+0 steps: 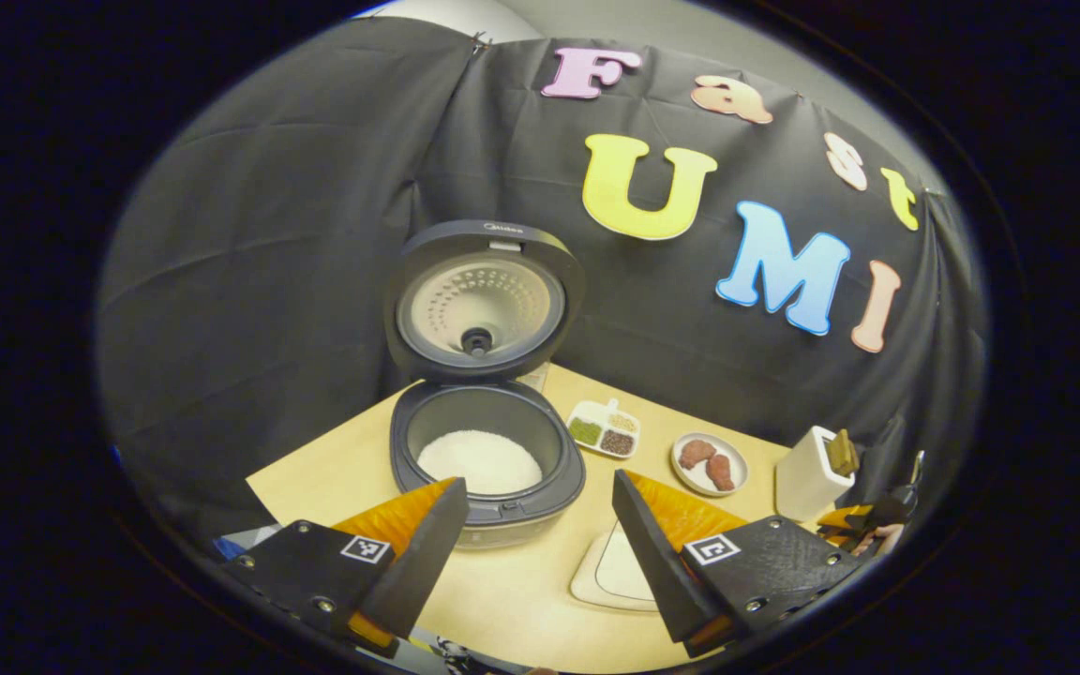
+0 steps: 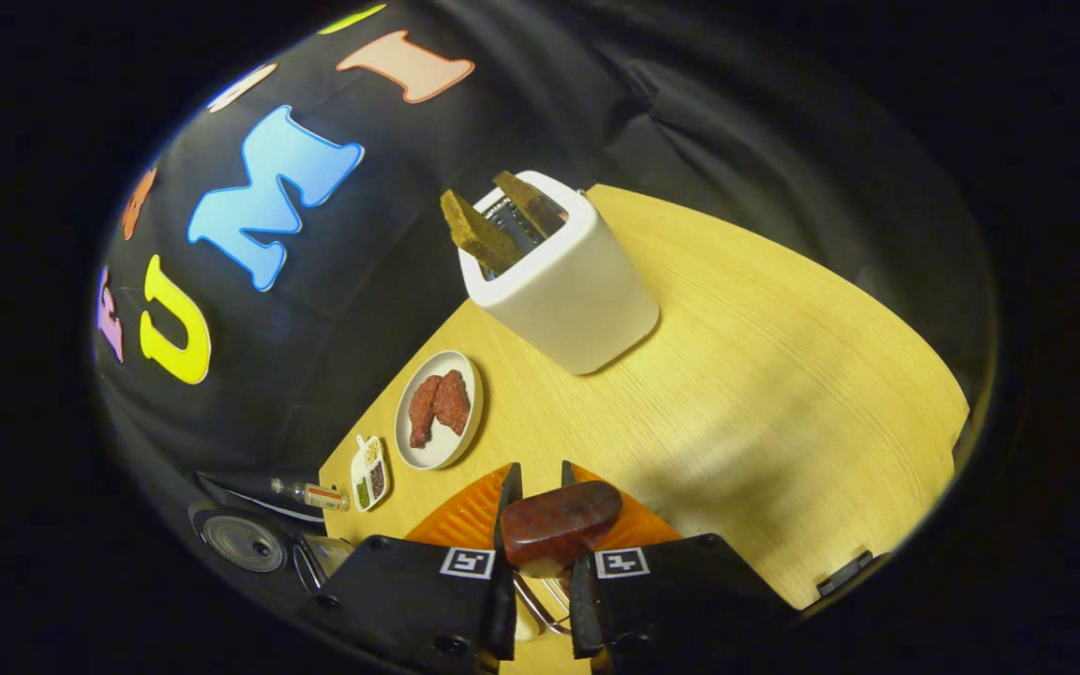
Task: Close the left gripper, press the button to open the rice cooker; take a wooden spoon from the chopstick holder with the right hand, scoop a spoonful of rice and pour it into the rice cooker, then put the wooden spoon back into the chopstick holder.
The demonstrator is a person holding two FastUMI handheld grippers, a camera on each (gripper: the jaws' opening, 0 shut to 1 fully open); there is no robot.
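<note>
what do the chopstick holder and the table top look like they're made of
Chopstick holder: likely glazed ceramic or smooth plastic; plain white with soft rounded edges and a faint sheen. Table top: light wood or wood-look laminate; fine straight grain lines, matte finish.

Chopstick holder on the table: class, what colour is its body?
White; the chopstick holder shows best in the right gripper view.

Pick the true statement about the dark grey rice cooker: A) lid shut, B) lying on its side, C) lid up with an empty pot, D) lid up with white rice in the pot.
D: the dark grey rice cooker stands upright, lid raised, white rice in the pot.
</note>
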